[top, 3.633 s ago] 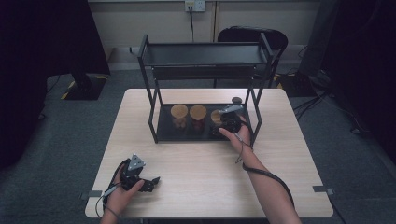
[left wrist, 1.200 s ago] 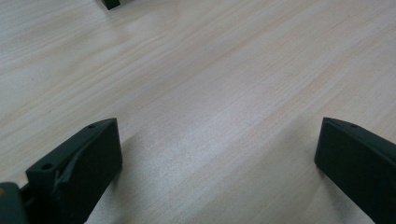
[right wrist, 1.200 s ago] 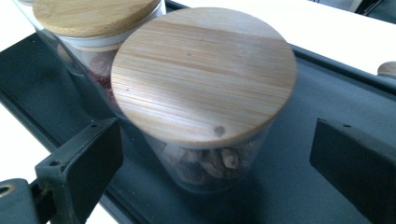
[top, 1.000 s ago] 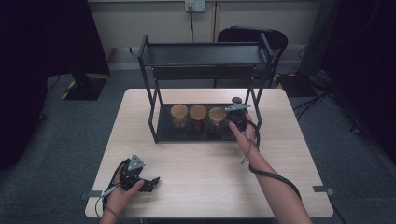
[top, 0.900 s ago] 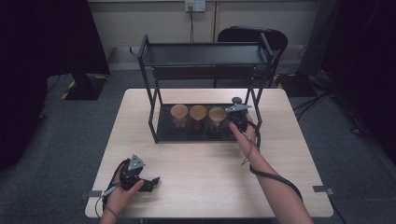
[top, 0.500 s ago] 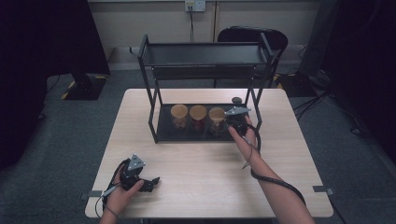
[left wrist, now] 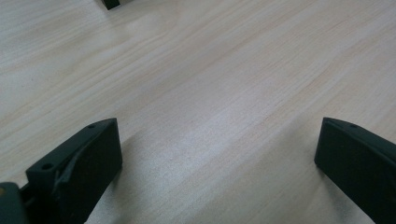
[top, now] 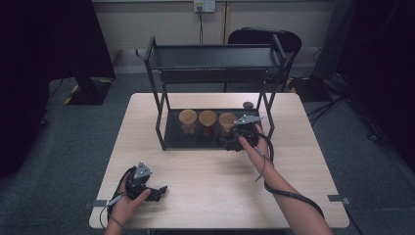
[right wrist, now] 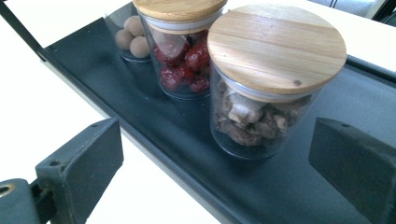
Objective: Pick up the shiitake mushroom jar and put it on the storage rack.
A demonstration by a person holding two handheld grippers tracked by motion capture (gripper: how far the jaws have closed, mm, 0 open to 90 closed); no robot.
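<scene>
Three glass jars with wooden lids stand in a row on the black lower shelf (top: 193,141) of a two-tier rack (top: 215,58). The nearest jar (right wrist: 268,84) (top: 227,120) holds brown dried pieces, the middle one (right wrist: 182,51) (top: 207,118) red fruit, the far one (right wrist: 127,32) (top: 187,117) pale round balls. My right gripper (right wrist: 215,163) (top: 234,142) is open just in front of the brown jar, its jaws wide apart and touching nothing. My left gripper (left wrist: 215,163) (top: 156,192) rests open over bare tabletop near the front left edge.
The light wooden table (top: 210,181) stretches between the rack and the front edge. The rack's right front post (top: 266,117) stands close beside my right hand. A small dark round object (top: 248,105) lies on the table behind the rack. A black chair (top: 264,36) sits beyond the table.
My right gripper has drawn back a little from the brown jar toward the shelf's front edge, with its jaws open. The left gripper has stayed put.
</scene>
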